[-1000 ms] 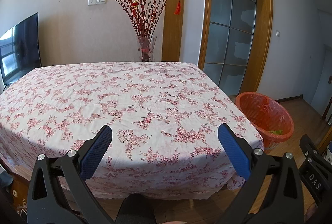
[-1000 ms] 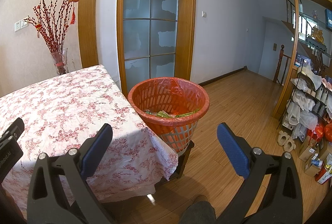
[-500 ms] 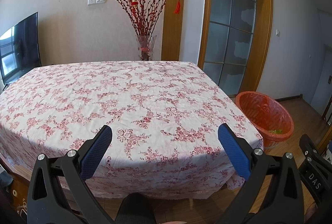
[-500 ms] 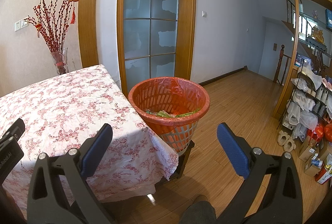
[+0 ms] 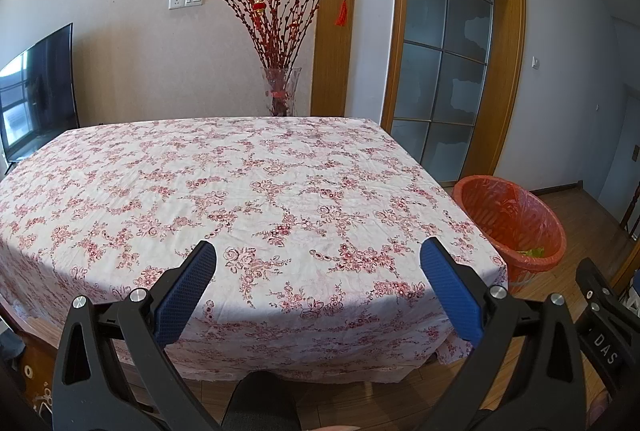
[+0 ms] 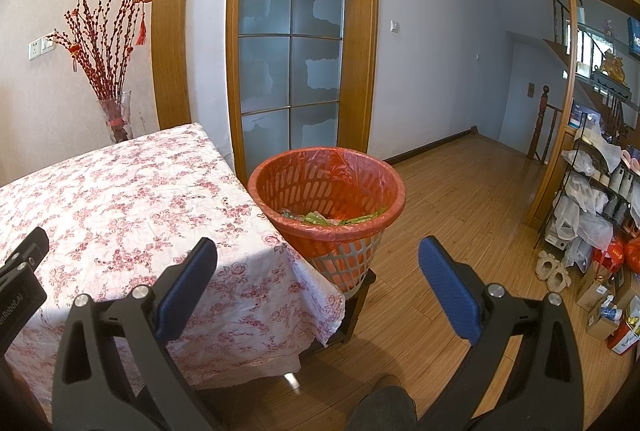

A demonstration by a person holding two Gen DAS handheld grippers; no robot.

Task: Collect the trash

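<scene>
While both tools hang spread wide with nothing between their blue pads, the left gripper (image 5: 318, 267) faces the table (image 5: 248, 183), covered by a floral cloth, and the right gripper (image 6: 318, 265) looks toward the table's right corner. Just beside that corner stands the orange waste basket (image 6: 326, 199), lined with a red bag and raised on a dark stand on the wooden floor; green scraps (image 6: 320, 218) lie inside it. At the far edge of the table a glass vase (image 5: 281, 91) holds red branches
</scene>
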